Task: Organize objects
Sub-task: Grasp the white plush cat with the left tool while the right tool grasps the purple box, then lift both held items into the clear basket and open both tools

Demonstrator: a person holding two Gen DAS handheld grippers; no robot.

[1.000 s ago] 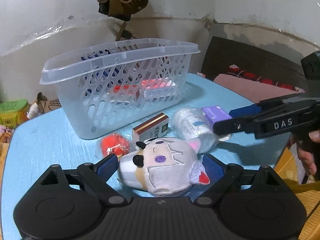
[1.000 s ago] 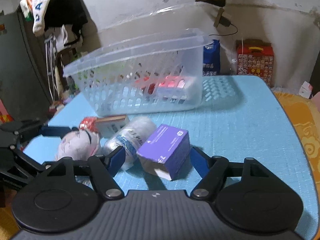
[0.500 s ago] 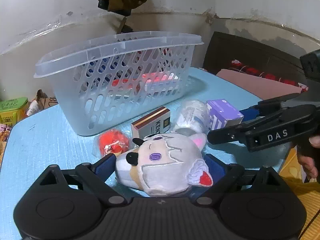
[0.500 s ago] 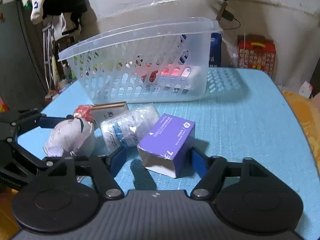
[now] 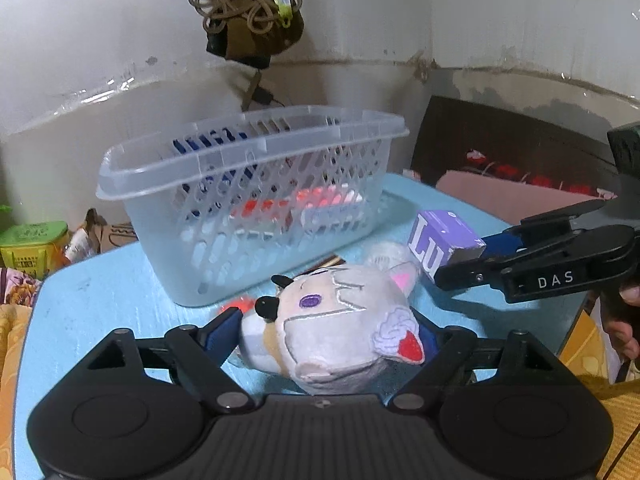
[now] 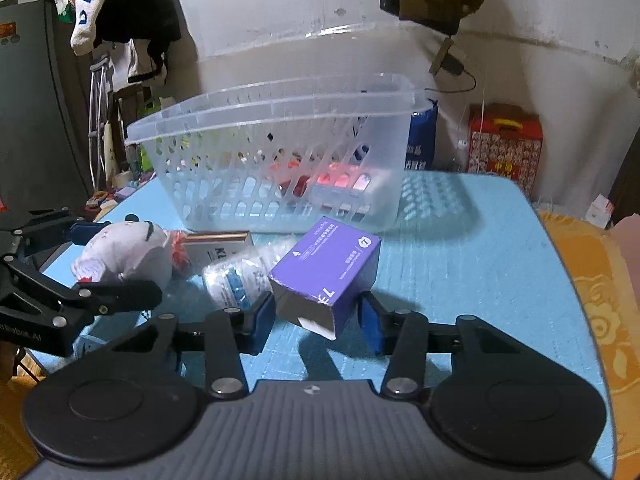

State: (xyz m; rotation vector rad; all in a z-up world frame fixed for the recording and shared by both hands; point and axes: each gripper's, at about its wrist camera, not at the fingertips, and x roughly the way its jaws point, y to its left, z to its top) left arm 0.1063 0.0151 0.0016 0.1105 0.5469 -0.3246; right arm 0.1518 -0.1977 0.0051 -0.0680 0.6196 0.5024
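The right hand-held gripper [image 6: 316, 322] has just clamped the stiff, light purple box [image 6: 328, 268] by its sides, tilted above the tabletop [image 6: 460, 264]. The left hand-held gripper [image 5: 328, 330], closing, squeezes the soft plush [image 5: 340, 328].

**A lived-in room at home**

Clothes [image 6: 120, 12] hang in a bunch at the far left, with a crutch [image 6: 98, 120] leaning below them. A stained, peeling wall [image 5: 100, 40] carries a bag with tangled cord [image 5: 248, 4] on a hook. A bed with a dark headboard [image 5: 500, 140] and pink bedding [image 5: 512, 196] stands at the right. A red gift box [image 6: 506, 142] sits on the floor by the far wall. The blue desk [image 6: 460, 248] holds a plastic basket [image 6: 280, 152] and a plush toy [image 5: 340, 328].
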